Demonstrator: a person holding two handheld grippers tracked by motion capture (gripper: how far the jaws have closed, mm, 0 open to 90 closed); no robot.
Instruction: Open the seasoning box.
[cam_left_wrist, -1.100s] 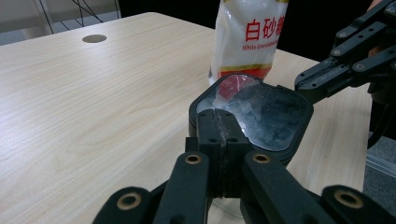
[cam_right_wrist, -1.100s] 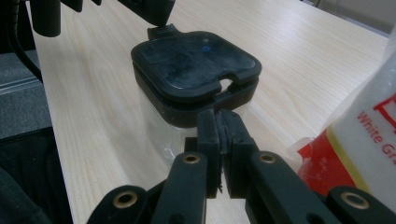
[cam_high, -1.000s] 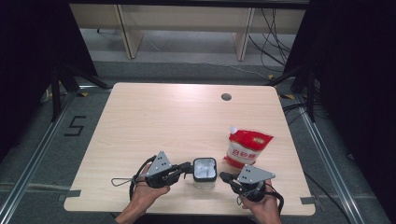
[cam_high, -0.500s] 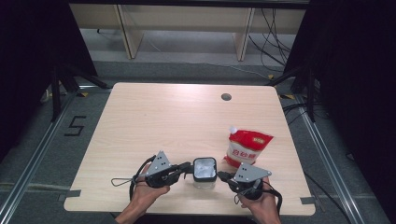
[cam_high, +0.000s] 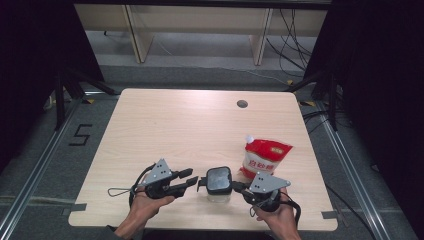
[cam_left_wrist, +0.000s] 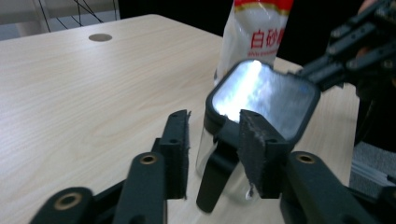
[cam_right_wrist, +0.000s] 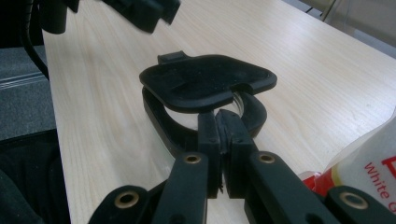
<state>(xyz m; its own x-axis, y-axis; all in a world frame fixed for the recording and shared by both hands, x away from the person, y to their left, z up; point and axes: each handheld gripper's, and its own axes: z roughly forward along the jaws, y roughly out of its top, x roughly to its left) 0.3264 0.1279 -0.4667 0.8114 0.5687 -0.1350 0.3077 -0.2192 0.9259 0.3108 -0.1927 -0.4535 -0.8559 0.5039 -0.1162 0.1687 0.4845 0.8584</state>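
A clear jar (cam_high: 219, 182) with a black hinged lid (cam_left_wrist: 266, 95) stands near the table's front edge. My right gripper (cam_high: 236, 186) comes at it from the right. Its jaws are shut on the jar's black rim (cam_right_wrist: 252, 112), just under the lid (cam_right_wrist: 205, 81), which sits slightly raised. My left gripper (cam_high: 189, 177) lies to the jar's left. Its jaws have just been opening and now stand apart. The lid's black tab (cam_left_wrist: 212, 172) hangs between the pads (cam_left_wrist: 254, 140) without being pinched. A red and white sugar bag (cam_high: 265, 157) stands right behind the jar.
The light wooden table (cam_high: 175, 130) stretches away beyond the jar, with a round cable hole (cam_high: 242, 104) at the back right. The front edge runs close under both hands. Dark curtains and shelf legs stand beyond the table.
My left gripper's jaws, shut at the lid's tab before, have spread apart. The right gripper and the jar have kept still.
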